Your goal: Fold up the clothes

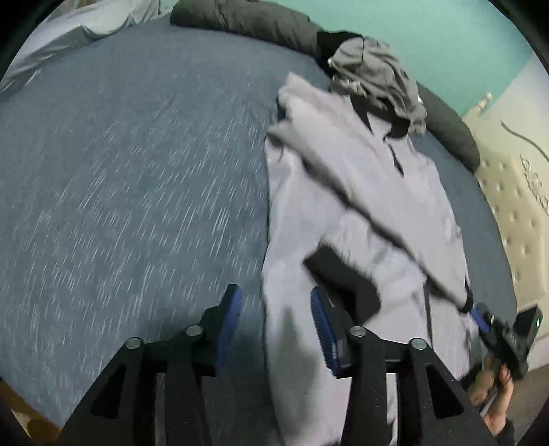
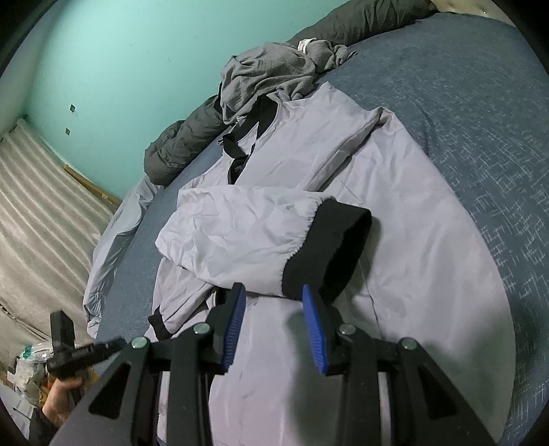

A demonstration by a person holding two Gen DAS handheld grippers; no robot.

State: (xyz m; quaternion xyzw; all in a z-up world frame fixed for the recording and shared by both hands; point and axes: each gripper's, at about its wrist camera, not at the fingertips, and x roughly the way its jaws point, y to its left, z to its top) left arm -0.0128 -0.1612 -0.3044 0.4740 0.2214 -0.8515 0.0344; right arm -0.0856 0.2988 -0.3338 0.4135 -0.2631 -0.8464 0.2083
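A lilac jacket with black cuffs lies spread on the blue bed. One sleeve is folded across its body and ends in a black cuff. My left gripper hovers over the jacket's left edge, open, with cloth below the pads but not pinched; this view is blurred. My right gripper is open just short of the black cuff, above the jacket's lower part. It also shows in the left wrist view as the right gripper, held by a hand.
A crumpled grey garment lies at the jacket's collar end. A dark rolled duvet lines the far bed edge by the teal wall. A cream tufted panel stands beside the bed. A pale sheet hangs off one side.
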